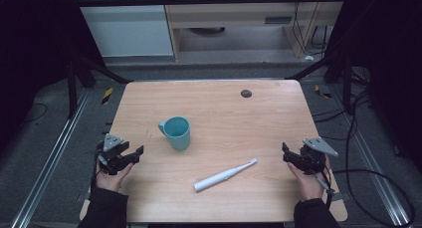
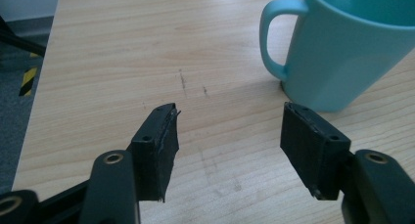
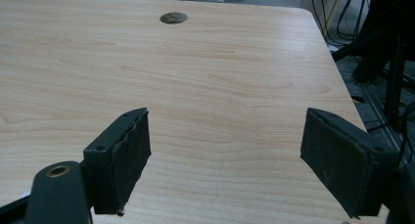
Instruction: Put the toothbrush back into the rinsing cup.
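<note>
Nearest the person, the left gripper (image 1: 130, 153) sits at the table's (image 1: 219, 113) left edge and the right gripper (image 1: 288, 152) at its right edge, each held in a hand that comes up from below in the high view. Both stand with their jaws spread wide and nothing between them; in each gripper view bare wood shows through the gap. Between the two grippers, toward the near edge, a white electric toothbrush (image 1: 225, 175) lies flat on the wood at a slant, its brush head pointing up and to the right, apart from both tools and somewhat closer to the right one. A little farther in, a light blue mug (image 1: 176, 132) stands upright, handle turned to the left. It is ahead and to the right of the left gripper, near but not touching. In the left gripper view the mug (image 2: 342, 48) rises just beyond the right-hand jaw.
</note>
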The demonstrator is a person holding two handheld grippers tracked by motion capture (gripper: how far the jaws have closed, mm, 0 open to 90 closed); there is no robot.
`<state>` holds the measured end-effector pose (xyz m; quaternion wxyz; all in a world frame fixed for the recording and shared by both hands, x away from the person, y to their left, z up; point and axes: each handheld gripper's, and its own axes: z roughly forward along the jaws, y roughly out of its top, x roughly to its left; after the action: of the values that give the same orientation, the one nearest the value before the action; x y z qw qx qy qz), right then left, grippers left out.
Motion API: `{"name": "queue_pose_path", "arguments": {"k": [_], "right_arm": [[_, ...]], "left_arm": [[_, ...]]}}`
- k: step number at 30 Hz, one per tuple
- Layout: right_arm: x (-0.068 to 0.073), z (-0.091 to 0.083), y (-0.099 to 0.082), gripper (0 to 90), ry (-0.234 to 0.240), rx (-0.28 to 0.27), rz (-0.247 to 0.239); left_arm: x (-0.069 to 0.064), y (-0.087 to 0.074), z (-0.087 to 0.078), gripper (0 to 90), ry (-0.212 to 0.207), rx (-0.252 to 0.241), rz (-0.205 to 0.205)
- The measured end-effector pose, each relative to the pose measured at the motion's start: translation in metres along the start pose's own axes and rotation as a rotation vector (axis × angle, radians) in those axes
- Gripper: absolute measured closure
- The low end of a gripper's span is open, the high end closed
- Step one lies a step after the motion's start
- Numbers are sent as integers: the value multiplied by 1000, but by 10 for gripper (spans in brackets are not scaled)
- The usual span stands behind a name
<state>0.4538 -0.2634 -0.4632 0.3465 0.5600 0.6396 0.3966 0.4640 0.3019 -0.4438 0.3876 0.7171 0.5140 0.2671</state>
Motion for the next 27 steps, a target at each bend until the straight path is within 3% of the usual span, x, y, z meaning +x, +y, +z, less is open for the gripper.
{"name": "queue_pose_path", "arguments": {"k": [5, 12, 17, 22, 27], "right_arm": [[5, -5, 1, 192, 12, -12, -26], [12, -11, -1, 198, 3, 8, -105], [11, -14, -2, 199, 4, 12, -106], [8, -13, -2, 201, 0, 19, -108], [9, -12, -2, 200, 3, 27, -108]], "left_arm": [[-7, 1, -3, 408, -30, -5, 17], [-27, 4, 1, 384, -130, 44, 48], [-45, 6, 2, 382, -200, 74, 82], [-64, 11, 3, 364, -246, 110, 132], [-74, 15, 4, 360, -289, 129, 165]]}}
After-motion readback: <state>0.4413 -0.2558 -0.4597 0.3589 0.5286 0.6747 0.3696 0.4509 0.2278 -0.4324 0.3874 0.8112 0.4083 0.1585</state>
